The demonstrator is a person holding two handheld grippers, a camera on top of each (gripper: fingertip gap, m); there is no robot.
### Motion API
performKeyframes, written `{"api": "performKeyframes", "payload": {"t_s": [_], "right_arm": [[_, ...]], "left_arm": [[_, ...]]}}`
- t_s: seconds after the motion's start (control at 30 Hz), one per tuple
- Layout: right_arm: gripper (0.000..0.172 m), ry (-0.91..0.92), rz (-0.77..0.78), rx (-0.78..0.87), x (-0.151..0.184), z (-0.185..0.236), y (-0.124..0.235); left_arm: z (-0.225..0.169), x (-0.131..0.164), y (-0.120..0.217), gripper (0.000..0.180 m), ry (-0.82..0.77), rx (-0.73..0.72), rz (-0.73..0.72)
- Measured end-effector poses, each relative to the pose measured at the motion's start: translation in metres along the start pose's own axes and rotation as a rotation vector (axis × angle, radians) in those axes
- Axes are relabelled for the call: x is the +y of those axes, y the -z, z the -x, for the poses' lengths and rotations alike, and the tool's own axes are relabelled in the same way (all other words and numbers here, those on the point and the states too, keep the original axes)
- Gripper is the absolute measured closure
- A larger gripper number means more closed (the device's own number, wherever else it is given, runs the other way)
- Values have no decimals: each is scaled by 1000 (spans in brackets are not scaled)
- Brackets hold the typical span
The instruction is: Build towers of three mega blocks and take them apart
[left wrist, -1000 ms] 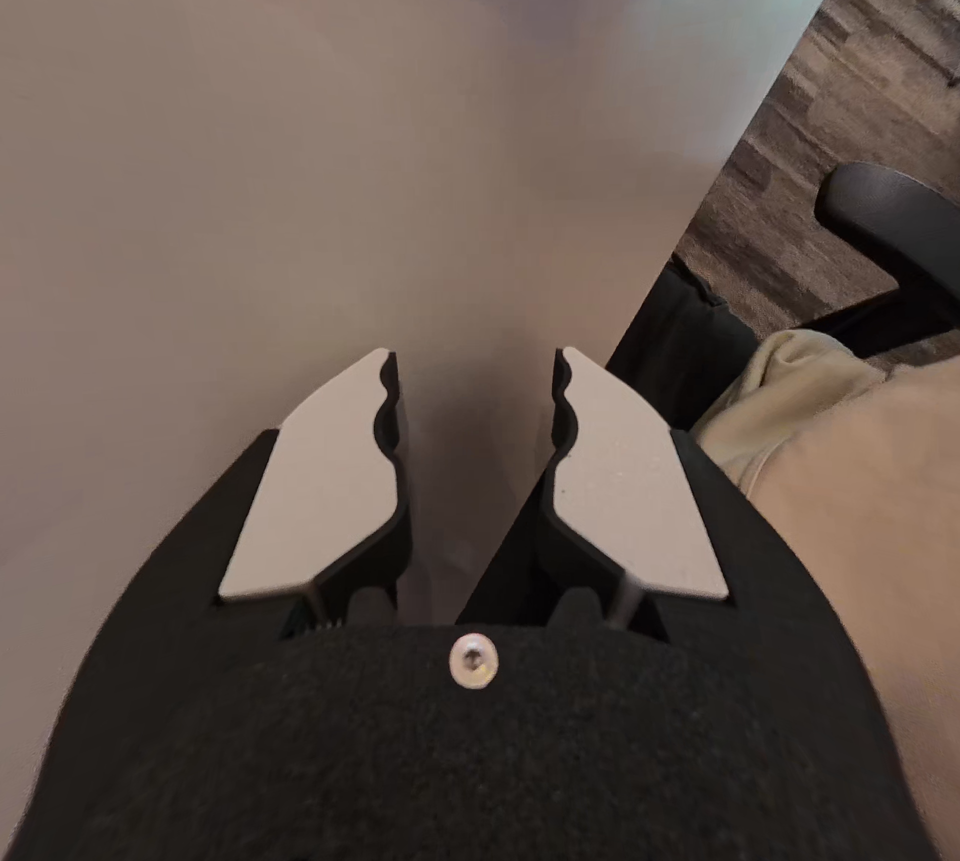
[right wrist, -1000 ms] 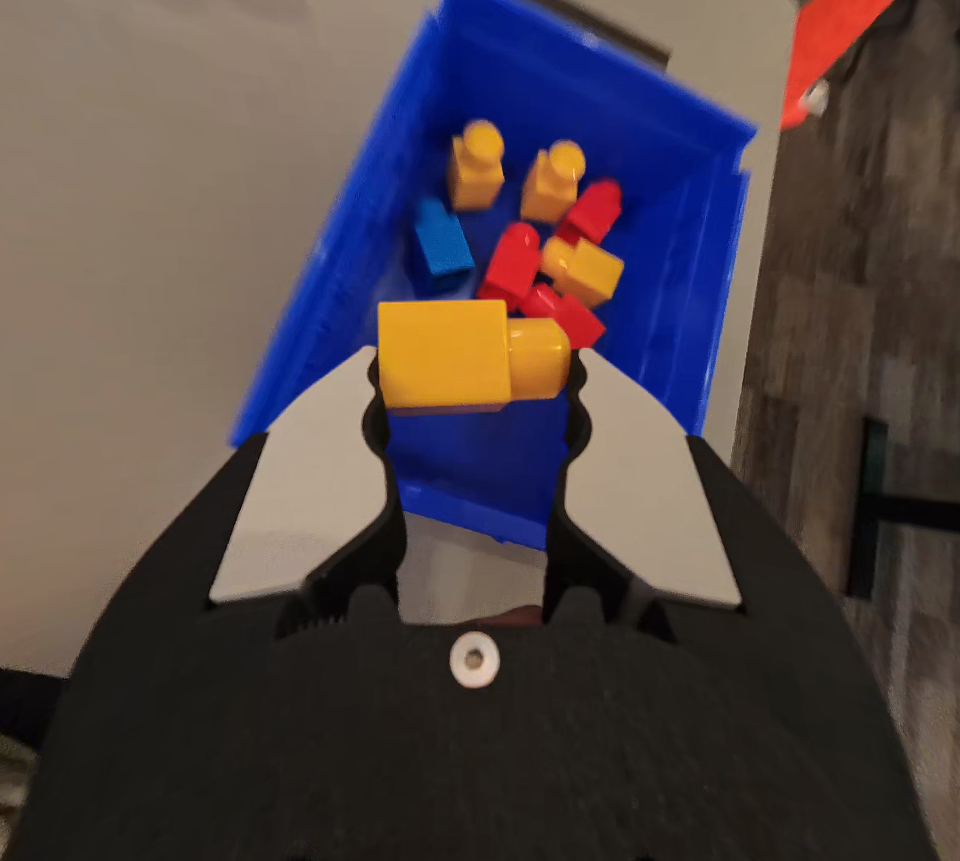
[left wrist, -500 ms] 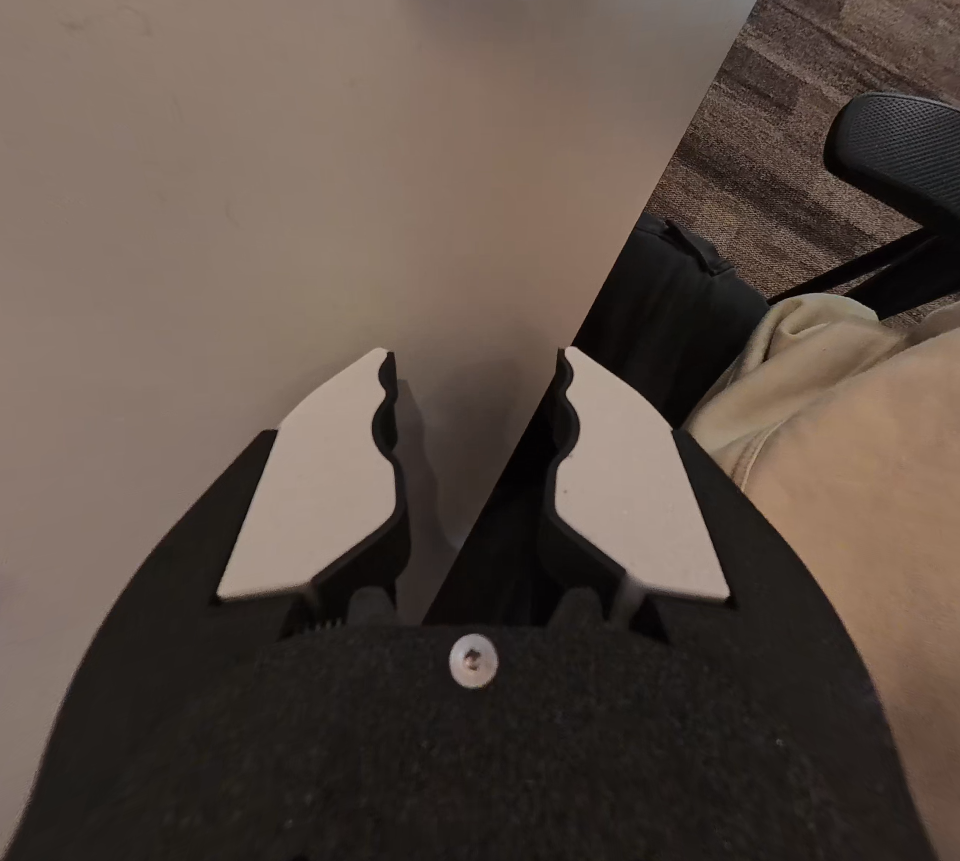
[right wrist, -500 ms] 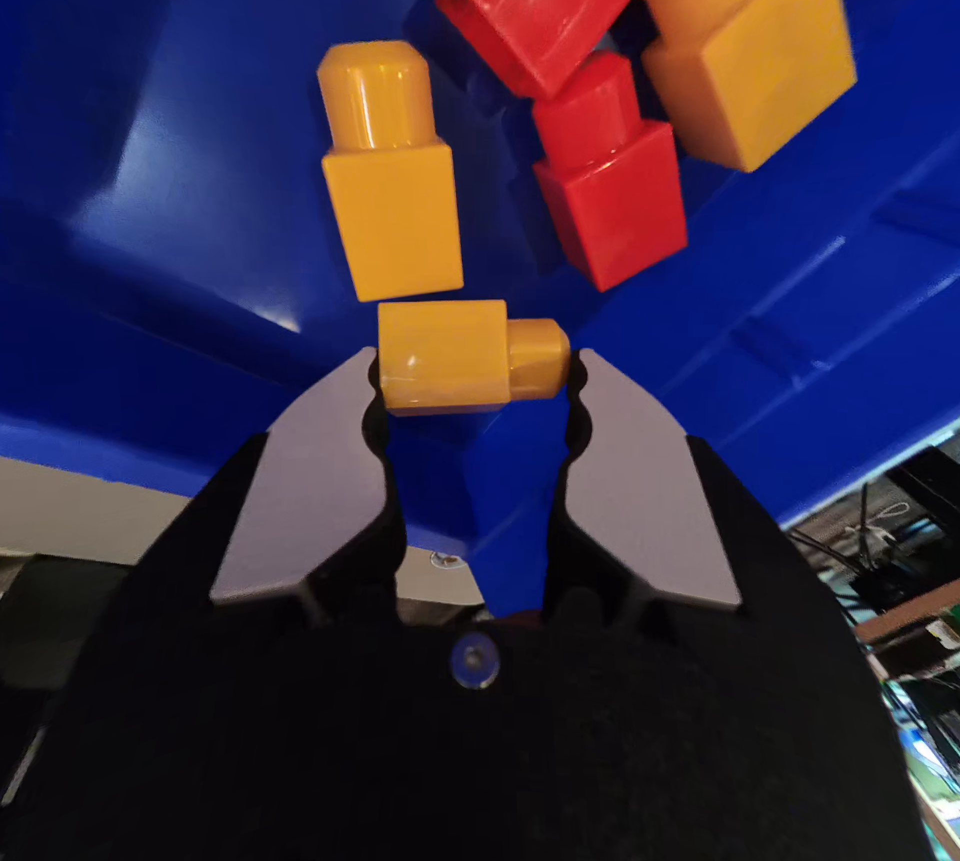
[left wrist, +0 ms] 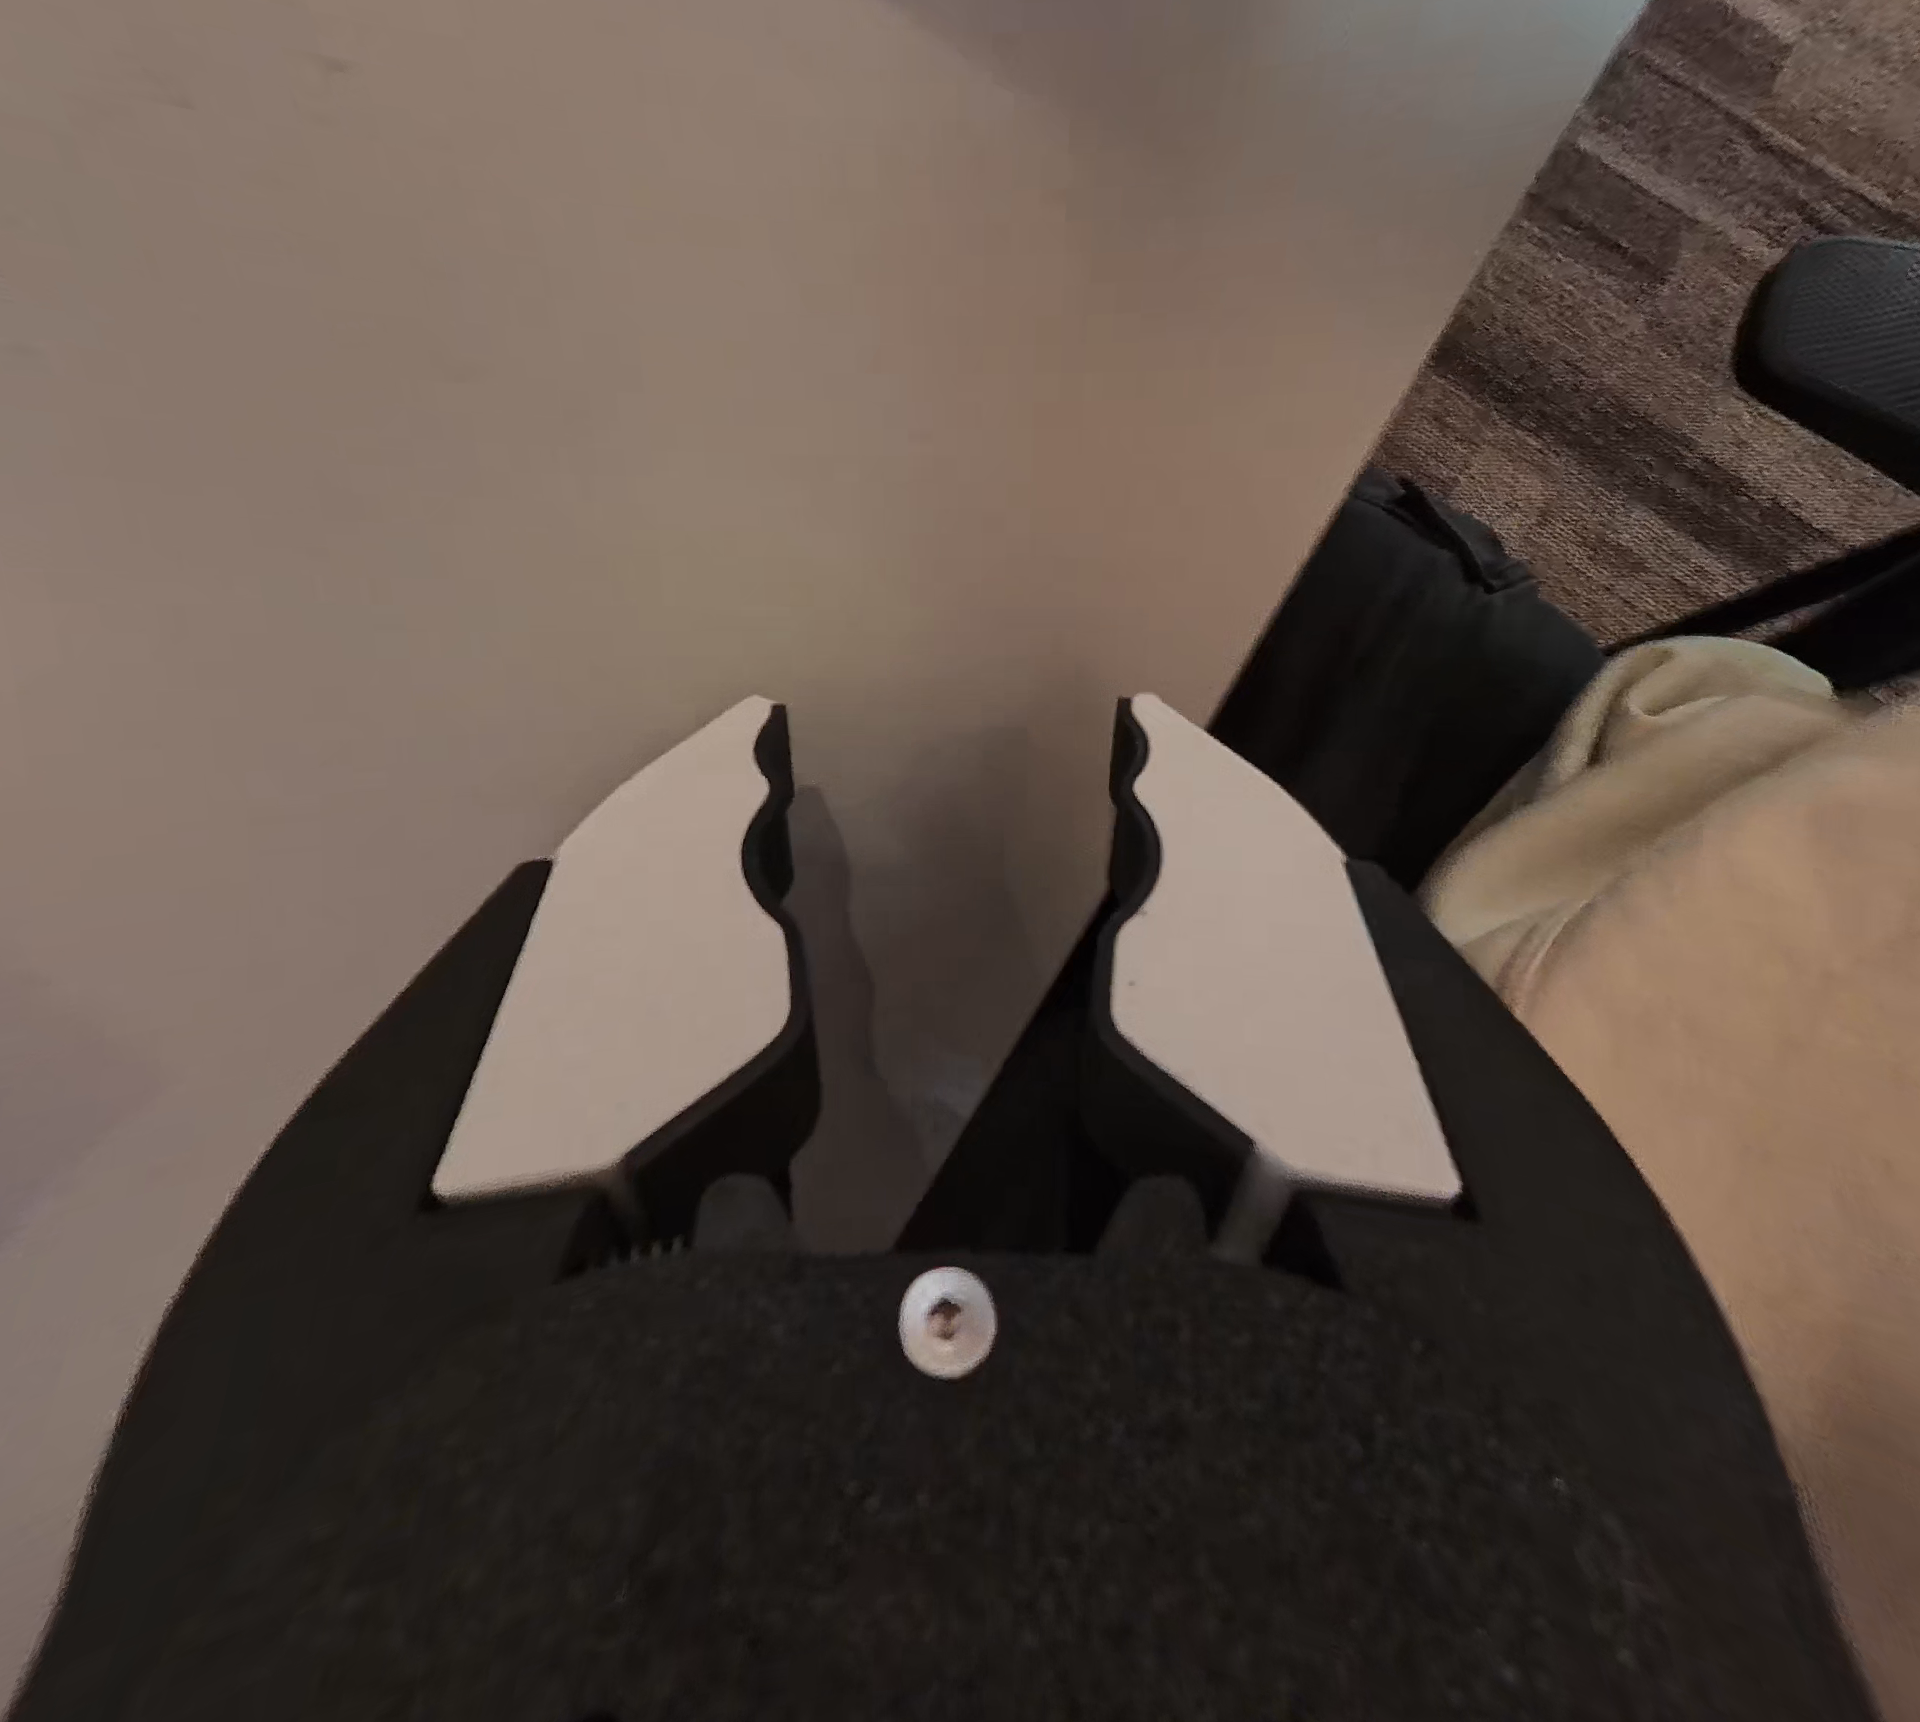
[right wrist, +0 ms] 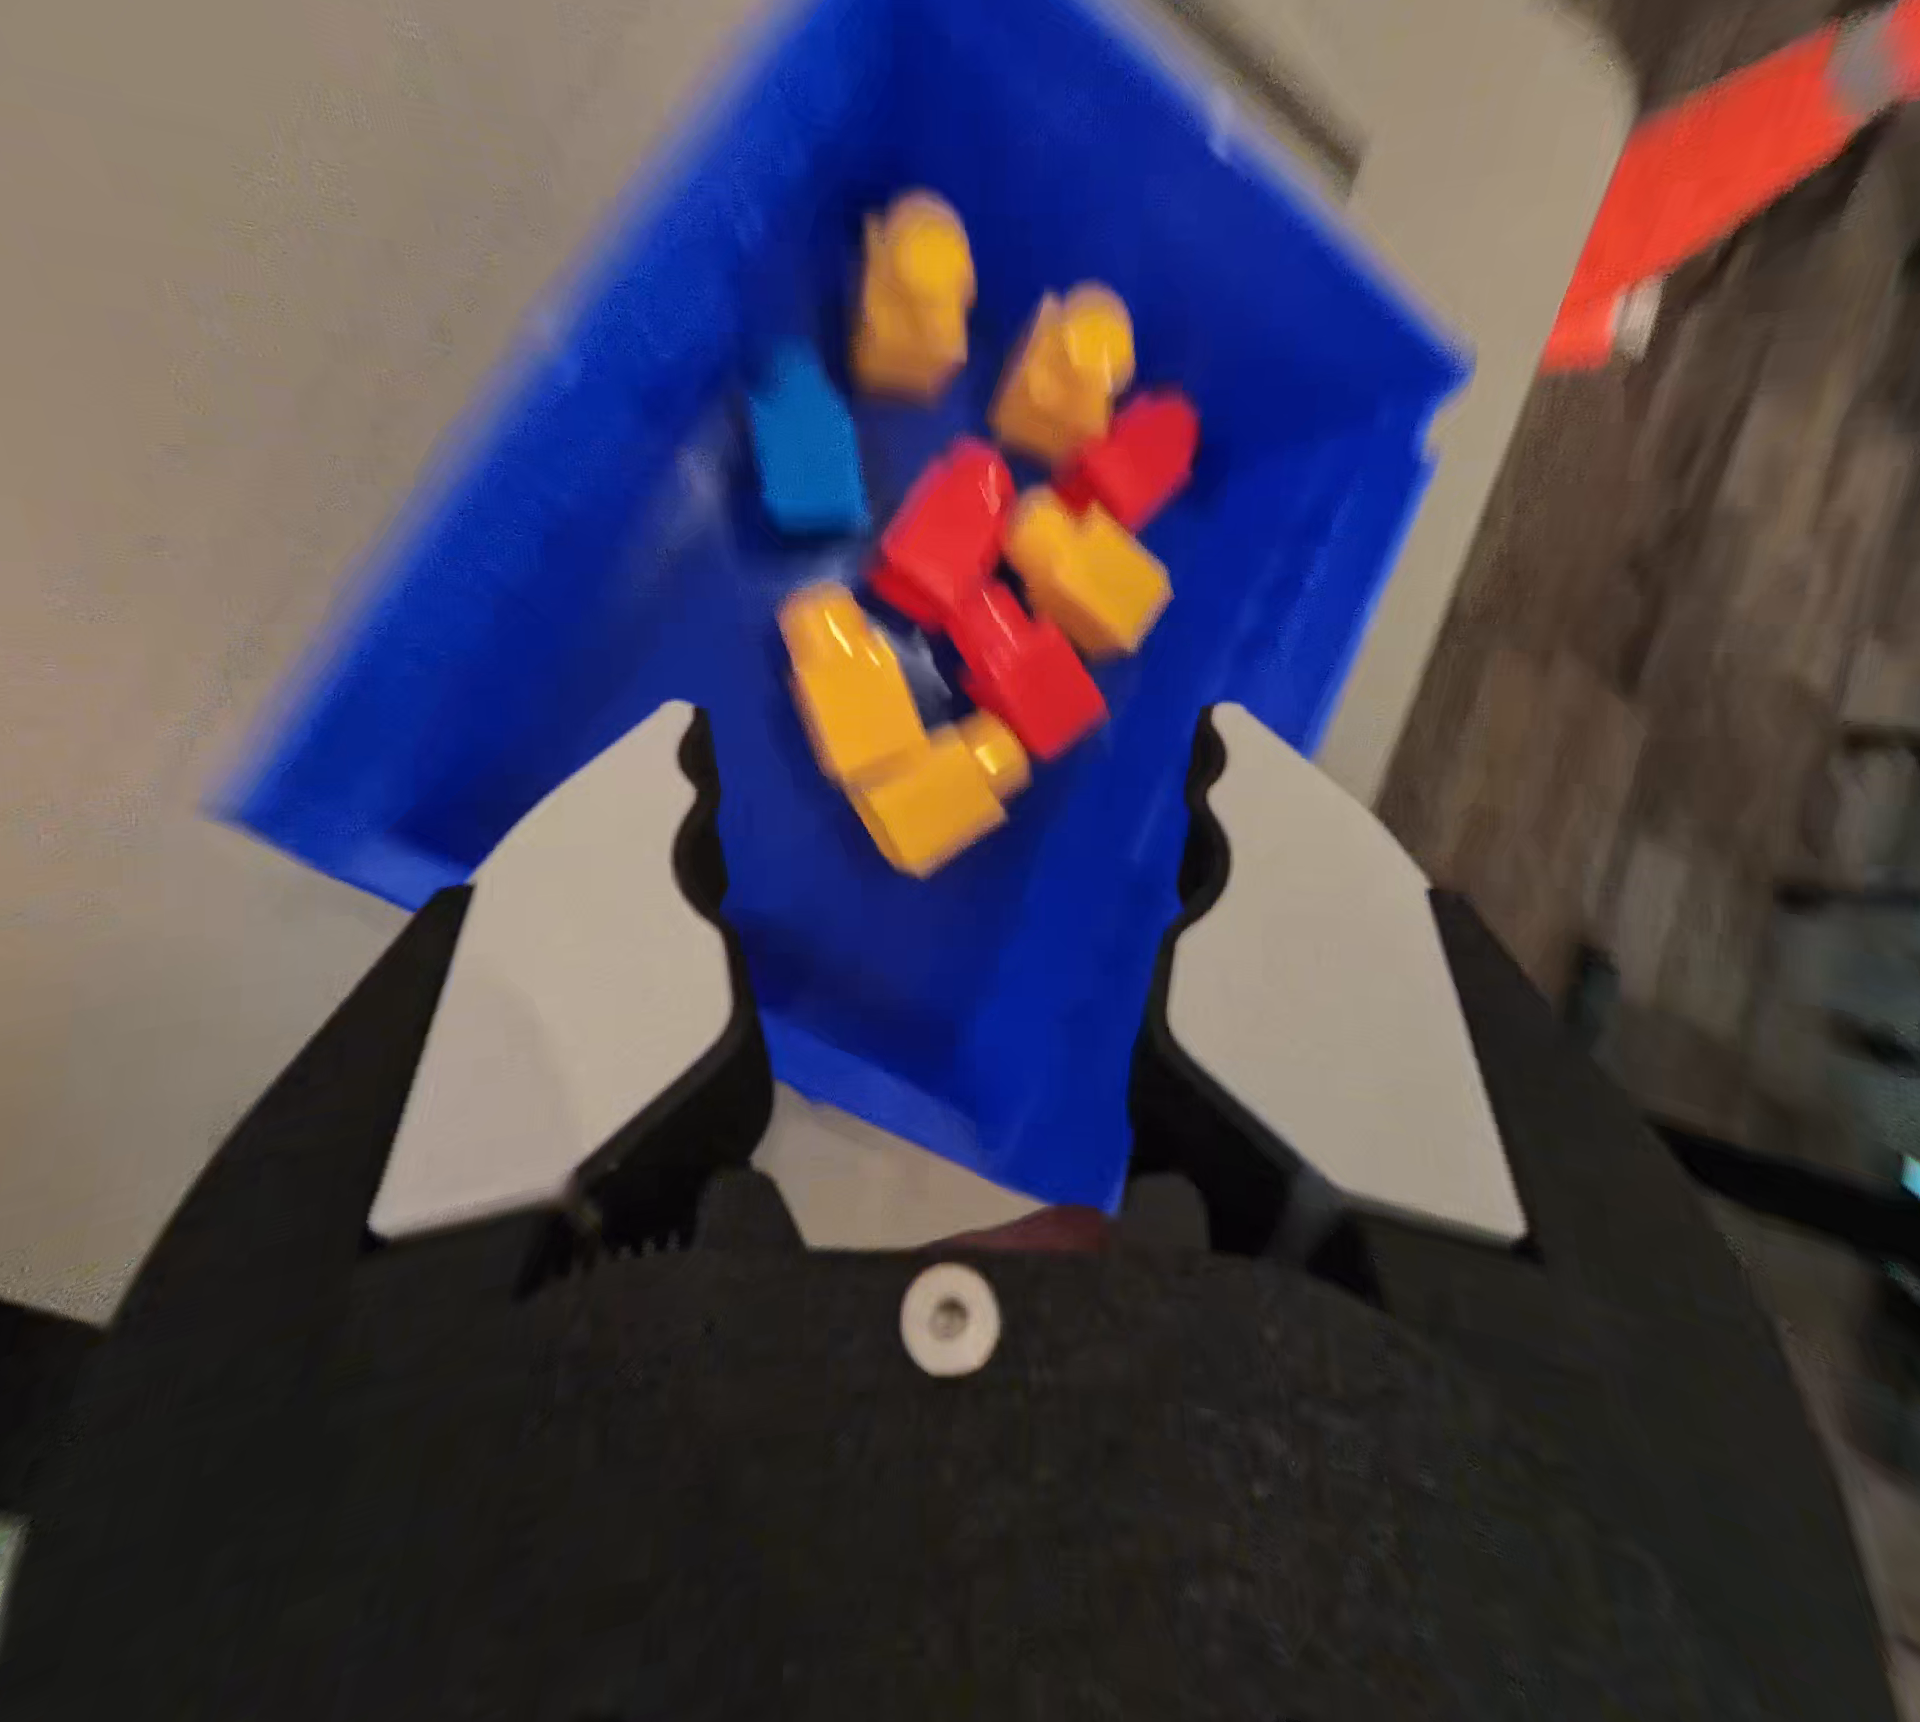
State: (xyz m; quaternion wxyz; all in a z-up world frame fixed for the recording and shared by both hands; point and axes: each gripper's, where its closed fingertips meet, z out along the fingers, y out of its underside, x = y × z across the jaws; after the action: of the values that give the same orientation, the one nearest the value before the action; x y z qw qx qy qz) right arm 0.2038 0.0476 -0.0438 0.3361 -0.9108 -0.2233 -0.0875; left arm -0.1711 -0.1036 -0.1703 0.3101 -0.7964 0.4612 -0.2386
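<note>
In the right wrist view my right gripper is open and empty above a blue bin on the grey table. A yellow block lies on the bin floor between and beyond the fingertips, apart from both pads. Several more yellow, red and blue blocks lie in the bin. The view is blurred by motion. In the left wrist view my left gripper is open and empty over the bare table near its right edge.
A person's beige sleeve and a dark bag lie right of the table edge, with a black chair on the carpet. An orange bar shows past the table's far right.
My right gripper opened and let go of the yellow block, which now lies in the bin, then drew back up. The left gripper shifted only slightly over the table edge.
</note>
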Motion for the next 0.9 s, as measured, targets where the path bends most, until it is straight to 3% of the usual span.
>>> {"api": "performKeyframes", "payload": {"t_s": [0.03,0.1,0.17,0.23,0.3,0.37,0.53,0.7,0.8,0.9], "right_arm": [[92,-41,-160,-45,-21,21,18],[95,-93,-440,-226,-55,89,45],[97,-119,-609,-449,-72,168,53],[102,-180,-703,-600,-79,233,43],[100,-189,-732,-607,-79,273,18],[102,-179,-760,-519,-79,284,-2],[103,-90,-768,-443,-72,297,-11],[111,-118,-766,-456,-65,294,-12],[114,-164,-810,-459,-67,283,-8],[115,-185,-816,-471,-68,275,-8]], "left_arm": [[6,-4,2,122,11,-22,-17],[18,-13,8,121,45,-45,-44],[33,-26,15,121,93,-73,-105],[50,-38,21,121,158,-110,-172],[68,-47,29,121,222,-162,-244],[86,-47,33,120,280,-226,-290],[100,-30,32,119,345,-284,-310],[99,-26,46,119,356,-318,-326],[115,-40,98,120,304,-439,-388],[168,-46,158,119,307,-568,-381]]}}
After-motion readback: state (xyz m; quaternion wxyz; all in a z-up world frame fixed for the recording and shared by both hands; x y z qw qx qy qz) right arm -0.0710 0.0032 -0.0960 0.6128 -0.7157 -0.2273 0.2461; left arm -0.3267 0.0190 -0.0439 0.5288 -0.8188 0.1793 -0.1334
